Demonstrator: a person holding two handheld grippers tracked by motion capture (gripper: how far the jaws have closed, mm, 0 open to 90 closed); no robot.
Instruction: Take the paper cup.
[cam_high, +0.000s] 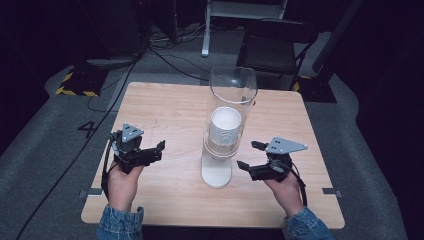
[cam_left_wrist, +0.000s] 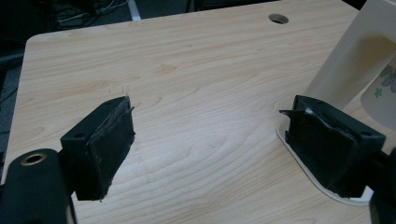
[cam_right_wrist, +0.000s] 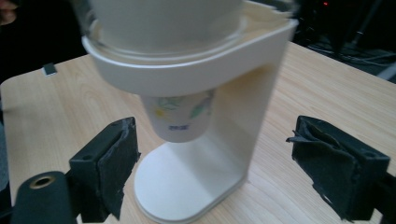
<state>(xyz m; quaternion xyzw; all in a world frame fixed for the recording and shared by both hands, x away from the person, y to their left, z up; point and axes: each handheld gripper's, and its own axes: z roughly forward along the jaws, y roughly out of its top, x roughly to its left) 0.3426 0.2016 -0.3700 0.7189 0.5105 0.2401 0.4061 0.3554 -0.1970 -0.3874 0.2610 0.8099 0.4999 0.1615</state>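
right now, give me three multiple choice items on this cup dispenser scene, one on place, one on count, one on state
1. Where does the cup dispenser stand on the table?
A. between the two tongs
B. at the far left corner
C. left of both tongs

2. How many sets of tongs are held over the table?
A. one
B. two
C. three

3. What state are the right tongs in?
A. shut on a cup
B. shut on nothing
C. open

Answers:
1. A: in the high view it stands between the left tongs and the right tongs.
2. B: one in each hand.
3. C: its jaws stand wide apart around the paper cup, apart from it.
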